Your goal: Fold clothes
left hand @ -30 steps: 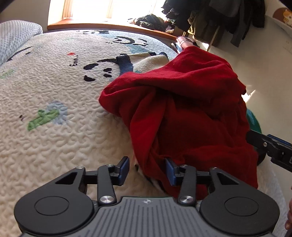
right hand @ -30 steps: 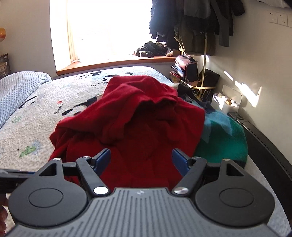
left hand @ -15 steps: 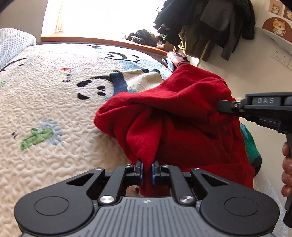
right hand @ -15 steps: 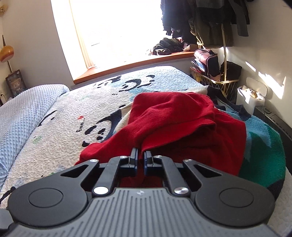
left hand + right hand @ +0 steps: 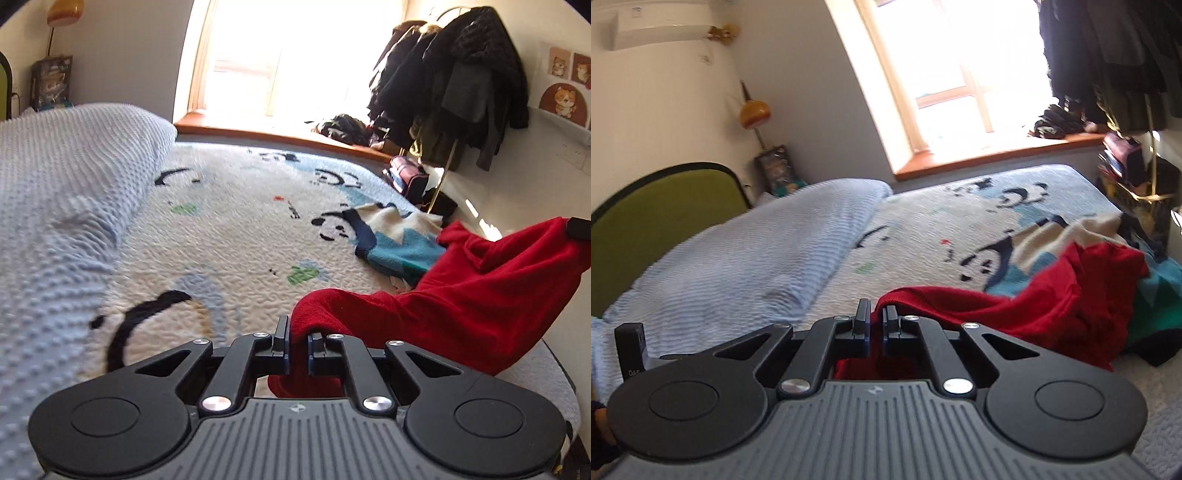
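Both grippers, left (image 5: 296, 341) and right (image 5: 874, 325), pinch the red top (image 5: 461, 291) at its edge: soft, light, droopy between them.

Each tool is matte black with a grey ribbed housing. The left tool (image 5: 297, 341) has two round discs, angled linkage arms with silver screw heads, and blue-edged fingers (image 5: 281, 338). The right tool (image 5: 874, 322) matches it. A small white emblem marks each housing. White "DAS" lettering shows on the left tool's side.
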The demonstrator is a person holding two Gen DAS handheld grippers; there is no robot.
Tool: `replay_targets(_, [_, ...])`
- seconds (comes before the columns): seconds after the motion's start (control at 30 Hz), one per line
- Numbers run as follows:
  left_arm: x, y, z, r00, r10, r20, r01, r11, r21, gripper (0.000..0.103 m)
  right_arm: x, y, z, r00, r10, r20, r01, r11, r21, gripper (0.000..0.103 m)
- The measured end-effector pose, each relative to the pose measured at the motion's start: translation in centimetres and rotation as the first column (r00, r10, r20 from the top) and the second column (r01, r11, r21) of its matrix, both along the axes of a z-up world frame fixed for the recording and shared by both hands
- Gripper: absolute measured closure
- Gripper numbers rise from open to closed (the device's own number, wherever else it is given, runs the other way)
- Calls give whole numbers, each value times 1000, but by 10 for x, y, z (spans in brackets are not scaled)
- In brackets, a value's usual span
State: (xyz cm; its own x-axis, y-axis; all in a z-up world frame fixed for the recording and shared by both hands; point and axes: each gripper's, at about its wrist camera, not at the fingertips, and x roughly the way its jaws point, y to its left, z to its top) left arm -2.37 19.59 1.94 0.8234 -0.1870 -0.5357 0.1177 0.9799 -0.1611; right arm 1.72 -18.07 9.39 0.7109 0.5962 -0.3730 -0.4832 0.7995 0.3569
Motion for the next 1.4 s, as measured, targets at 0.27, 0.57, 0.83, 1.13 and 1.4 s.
replay_targets(0.27, [-117, 66, 179, 966, 66, 251, -85, 994, 64, 94, -50, 46, 157, 958, 181, 222, -178, 983, -34, 97])
replay_targets(0.57, [38, 96, 65, 970, 227, -90, -204, 956, 211, 92, 143, 173, 7, 997, 74, -23, -78, 938, -337, 90])
replay_targets(0.83, [73, 118, -108, 886, 351, -303, -233, 902, 363, 77, 142, 134, -179, 964, -146, -223, 57, 930, -362, 63])
replay_targets(1.13, [135, -3, -119, 983, -126, -131, 174, 857, 485, 43, 157, 114, -239, 955, -119, -270, 34, 954, -298, 60])
replay_targets(1.4, [186, -7, -171, 938, -187, -291, 268, 925, 271, 56, 161, 113, -275, 901, -62, -429, -8, 987, -159, 67])
